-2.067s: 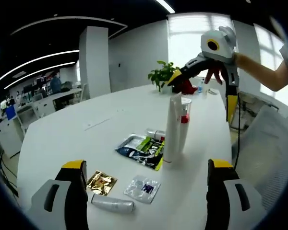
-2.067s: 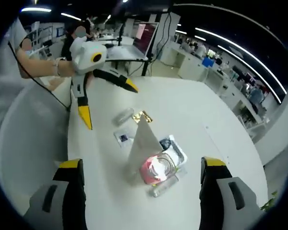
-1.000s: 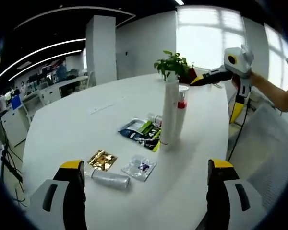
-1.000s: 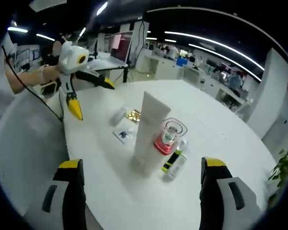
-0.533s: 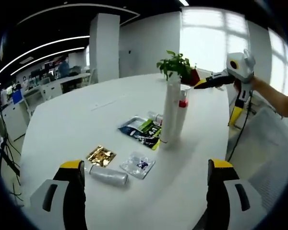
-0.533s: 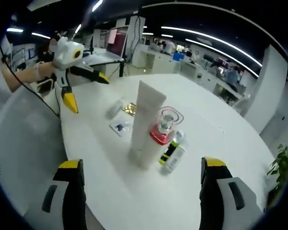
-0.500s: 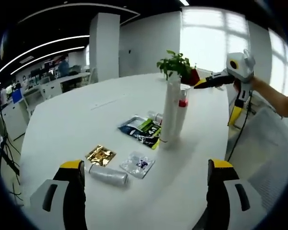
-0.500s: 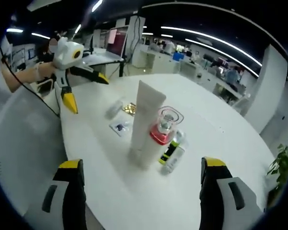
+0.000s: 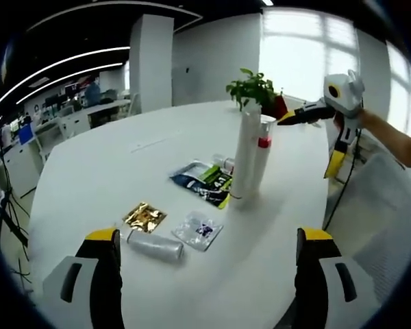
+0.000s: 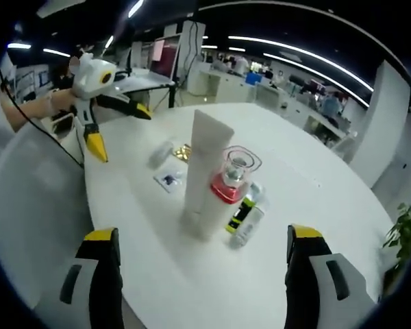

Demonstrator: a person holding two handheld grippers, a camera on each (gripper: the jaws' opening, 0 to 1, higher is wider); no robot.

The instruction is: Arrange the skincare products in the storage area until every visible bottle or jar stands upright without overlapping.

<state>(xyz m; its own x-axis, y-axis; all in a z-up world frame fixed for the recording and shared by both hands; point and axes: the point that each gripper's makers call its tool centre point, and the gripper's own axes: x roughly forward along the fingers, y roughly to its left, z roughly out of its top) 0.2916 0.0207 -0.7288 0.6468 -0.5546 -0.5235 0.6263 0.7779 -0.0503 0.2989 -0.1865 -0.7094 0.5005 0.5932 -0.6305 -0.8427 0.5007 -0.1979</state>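
A tall white tube (image 9: 244,154) (image 10: 204,171) stands upright mid-table. A clear-capped bottle with a red collar (image 9: 261,159) (image 10: 226,195) stands touching it. A small bottle with a green label (image 9: 218,165) (image 10: 247,217) lies flat beside them, partly on a dark sachet (image 9: 200,184). A small white bottle (image 9: 154,247) (image 10: 161,154) lies flat near the table edge. My left gripper (image 9: 209,281) (image 10: 118,130) is open and holds nothing. My right gripper (image 10: 205,281) (image 9: 308,140) is open too, off the table's far side.
A gold sachet (image 9: 145,217) (image 10: 185,152) and a clear sachet (image 9: 200,229) (image 10: 168,179) lie flat by the small white bottle. A potted plant (image 9: 251,89) stands at the far edge. A person's arm (image 9: 394,133) holds the right gripper. Office desks fill the background.
Both grippers have drawn back from the products and sit lower, so both views shifted. The right gripper moved away from the tall tube. The products on the table stayed put.
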